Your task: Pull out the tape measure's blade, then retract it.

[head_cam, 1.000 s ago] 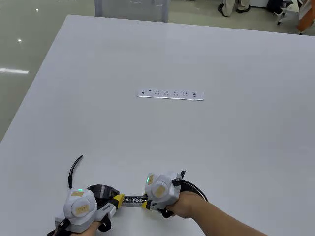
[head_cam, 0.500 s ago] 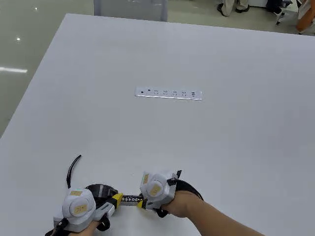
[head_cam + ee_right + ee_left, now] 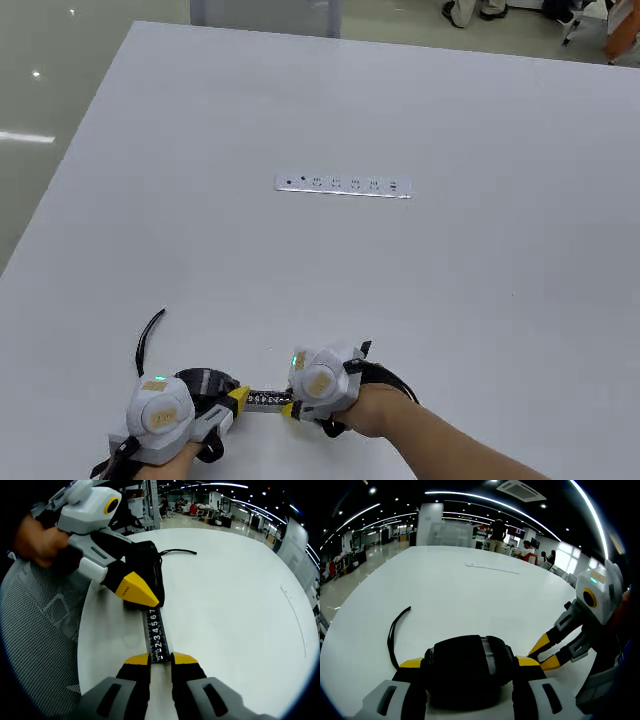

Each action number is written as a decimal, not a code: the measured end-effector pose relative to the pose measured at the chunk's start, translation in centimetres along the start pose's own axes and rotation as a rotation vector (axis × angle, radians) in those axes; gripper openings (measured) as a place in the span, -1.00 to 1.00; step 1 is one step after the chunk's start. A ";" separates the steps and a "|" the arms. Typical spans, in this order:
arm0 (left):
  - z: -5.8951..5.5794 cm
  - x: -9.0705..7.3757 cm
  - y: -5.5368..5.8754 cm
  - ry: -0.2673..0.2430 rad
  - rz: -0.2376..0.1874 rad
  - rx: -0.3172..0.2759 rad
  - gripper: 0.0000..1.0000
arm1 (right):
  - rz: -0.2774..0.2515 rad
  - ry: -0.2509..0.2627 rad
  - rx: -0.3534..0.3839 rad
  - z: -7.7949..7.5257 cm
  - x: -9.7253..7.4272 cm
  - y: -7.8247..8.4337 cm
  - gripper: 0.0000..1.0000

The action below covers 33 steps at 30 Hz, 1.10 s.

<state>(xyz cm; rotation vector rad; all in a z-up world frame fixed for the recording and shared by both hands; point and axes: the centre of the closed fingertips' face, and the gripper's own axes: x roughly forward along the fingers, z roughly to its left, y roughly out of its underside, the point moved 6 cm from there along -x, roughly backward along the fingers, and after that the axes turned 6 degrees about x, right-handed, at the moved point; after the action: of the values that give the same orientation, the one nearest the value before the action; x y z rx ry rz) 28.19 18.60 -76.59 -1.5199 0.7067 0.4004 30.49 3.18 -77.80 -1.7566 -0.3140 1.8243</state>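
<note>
Clamping the black tape measure case [image 3: 147, 562] on the table [image 3: 400, 300], my left claw [image 3: 470, 662] held both its sides. My right claw [image 3: 161, 659] was pinched on the blade [image 3: 156, 635], with a short length showing. I judged the pull-out to be in hand. The next move called for a straight draw away from the case.

Bright, even overhead light, sharp head view; gripper views bend strongly toward their edges.
</note>
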 end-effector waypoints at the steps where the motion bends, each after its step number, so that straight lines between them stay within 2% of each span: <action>1: 0.0 0.0 0.0 0.000 0.000 0.000 0.33 | 0.004 -0.002 -0.010 0.0 0.0 0.0 -0.72; 16: 0.0 0.0 0.0 -0.004 0.007 -0.009 0.32 | 0.004 -0.002 -0.004 -0.1 0.5 -0.7 -0.71; 18: 0.1 0.0 0.0 -0.003 0.007 -0.008 0.31 | -0.003 0.000 0.021 0.0 0.5 -0.9 -0.71; 33: 0.1 0.0 0.0 0.008 0.006 -0.008 0.31 | -0.025 -0.018 -0.011 0.4 1.4 -1.9 -0.71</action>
<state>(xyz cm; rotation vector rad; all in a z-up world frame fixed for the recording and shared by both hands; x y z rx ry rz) 28.18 18.70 -76.58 -1.5280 0.7162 0.4024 30.64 5.57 -77.86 -1.7368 -0.3525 1.8247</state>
